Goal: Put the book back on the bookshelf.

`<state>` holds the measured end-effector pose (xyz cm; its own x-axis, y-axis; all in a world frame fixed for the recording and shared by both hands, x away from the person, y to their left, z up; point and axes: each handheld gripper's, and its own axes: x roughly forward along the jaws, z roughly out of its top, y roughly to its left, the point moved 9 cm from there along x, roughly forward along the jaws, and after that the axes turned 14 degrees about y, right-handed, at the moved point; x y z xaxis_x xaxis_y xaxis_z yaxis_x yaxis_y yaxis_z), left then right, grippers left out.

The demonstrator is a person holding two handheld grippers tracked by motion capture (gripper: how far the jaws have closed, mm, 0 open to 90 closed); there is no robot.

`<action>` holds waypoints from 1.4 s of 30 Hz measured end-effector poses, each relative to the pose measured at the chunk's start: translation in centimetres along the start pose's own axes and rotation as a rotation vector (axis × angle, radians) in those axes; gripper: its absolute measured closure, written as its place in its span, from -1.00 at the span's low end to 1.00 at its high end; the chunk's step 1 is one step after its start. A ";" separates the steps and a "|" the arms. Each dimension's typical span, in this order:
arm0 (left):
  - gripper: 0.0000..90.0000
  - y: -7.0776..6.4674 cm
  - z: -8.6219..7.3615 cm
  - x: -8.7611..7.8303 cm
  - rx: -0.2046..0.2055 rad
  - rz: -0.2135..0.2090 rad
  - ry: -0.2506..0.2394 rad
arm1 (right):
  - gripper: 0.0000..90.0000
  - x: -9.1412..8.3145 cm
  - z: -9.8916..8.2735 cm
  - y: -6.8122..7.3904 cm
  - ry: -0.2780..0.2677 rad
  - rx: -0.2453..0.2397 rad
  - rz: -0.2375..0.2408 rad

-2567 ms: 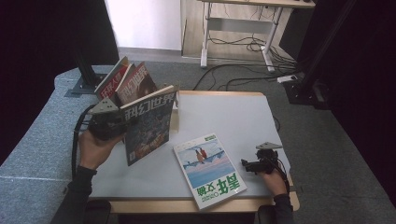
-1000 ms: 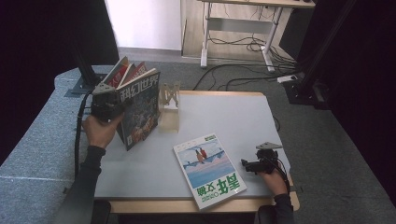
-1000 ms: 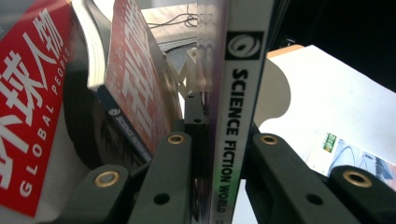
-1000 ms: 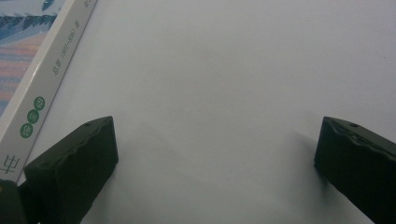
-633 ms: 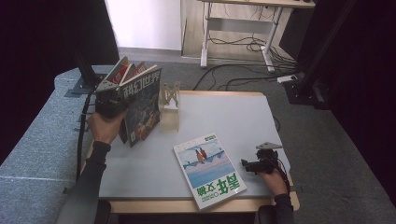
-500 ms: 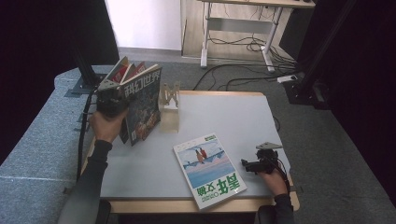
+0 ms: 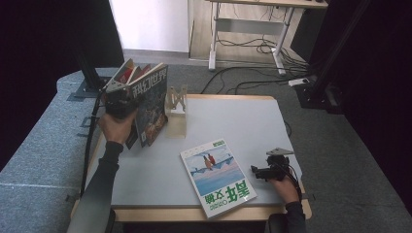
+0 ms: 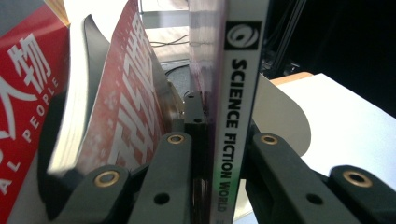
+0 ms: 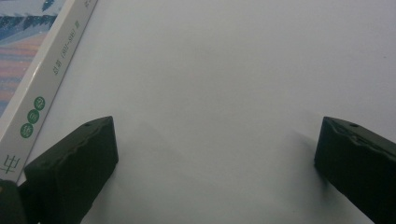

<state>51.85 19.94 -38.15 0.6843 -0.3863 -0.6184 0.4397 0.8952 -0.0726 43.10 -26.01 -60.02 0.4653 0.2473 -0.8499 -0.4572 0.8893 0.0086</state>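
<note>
On the pale grey table [image 7: 252, 121] over grey carpet, the left gripper [image 7: 118, 103], jaws clenched on the spine of the dark-covered Science Fiction World magazine [image 7: 150, 104], has carried it upright from mid-table to the far left edge, beside the red-covered magazines [image 8: 28, 88] already standing there and just left of the clear acrylic rack [image 7: 176, 109]. It looks close to being shelved; the right gripper [image 7: 265, 172], jaws released, rests beside the flat blue-and-white magazine [image 7: 218, 177], probably next
</note>
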 end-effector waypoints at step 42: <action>0.77 0.7 -3.3 0.3 0.089 0.015 0.225 | -1.00 0.0 0.0 0.0 -0.001 0.000 0.001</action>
<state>50.43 21.14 -41.01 0.5483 -0.3051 -0.7786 0.4869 0.8734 0.0006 43.11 -26.01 -60.03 0.4657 0.2489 -0.8492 -0.4574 0.8892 0.0098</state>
